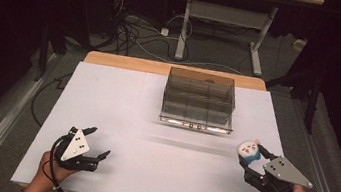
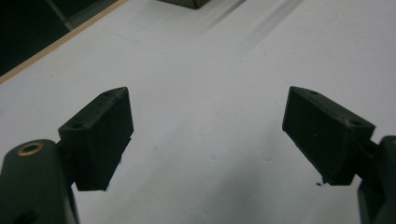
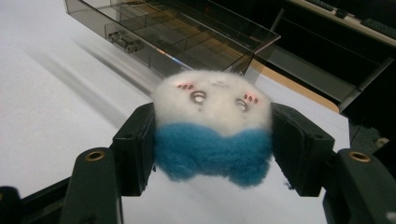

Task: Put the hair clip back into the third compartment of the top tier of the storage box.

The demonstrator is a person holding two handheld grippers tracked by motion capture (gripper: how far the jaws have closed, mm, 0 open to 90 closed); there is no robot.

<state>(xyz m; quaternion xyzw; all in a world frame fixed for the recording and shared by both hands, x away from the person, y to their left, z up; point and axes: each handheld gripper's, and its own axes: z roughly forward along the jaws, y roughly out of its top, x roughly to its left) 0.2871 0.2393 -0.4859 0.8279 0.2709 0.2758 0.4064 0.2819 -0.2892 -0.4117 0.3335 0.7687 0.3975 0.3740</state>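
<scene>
A small plush toy [image 1: 248,150] with a white face and blue lower half is held off the table at the right, in front of the box. My right gripper [image 1: 251,160] is shut on it; in the right gripper view both jaws press the sides of the plush toy [image 3: 212,126]. At the near left of the table my left gripper [image 1: 100,142] is open, and the left gripper view shows its jaws wide apart over bare white table with nothing between them.
A clear smoky plastic box [image 1: 199,100] with inner compartments and a front latch stands at the far middle of the white table [image 1: 122,104]; its near corner [image 3: 154,37] lies just beyond the toy. Cables and a desk frame [image 1: 225,18] lie on the floor behind.
</scene>
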